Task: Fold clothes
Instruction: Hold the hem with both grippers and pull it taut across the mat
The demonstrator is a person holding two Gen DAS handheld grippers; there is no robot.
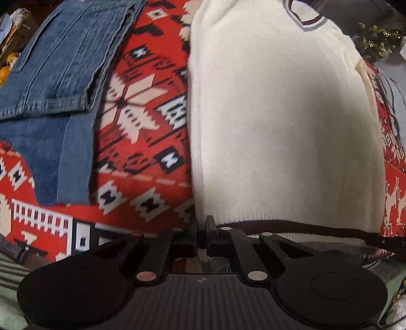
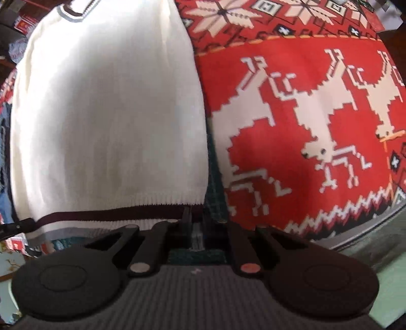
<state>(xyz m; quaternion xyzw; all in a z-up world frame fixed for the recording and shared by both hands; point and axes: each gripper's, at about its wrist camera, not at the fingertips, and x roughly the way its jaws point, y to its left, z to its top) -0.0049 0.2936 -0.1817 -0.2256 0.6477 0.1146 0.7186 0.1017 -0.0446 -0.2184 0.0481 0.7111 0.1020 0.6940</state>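
Now | left gripper (image 1: 202, 228) clenching the hem corner of the cream sweater (image 1: 279, 114), low centre of its frame | right gripper (image 2: 195, 215) pinching the other hem corner | step: hem grasped for a fold | next, likely: lifting both corners evenly toward the striped collar (image 2: 71, 12), upper left | jeans (image 1: 58, 76) lying folded, upper left, on the red blanket (image 2: 304, 101)

Sweater (image 1: 279, 114) collar cut off; jeans (image 1: 58, 76) partly out of frame.
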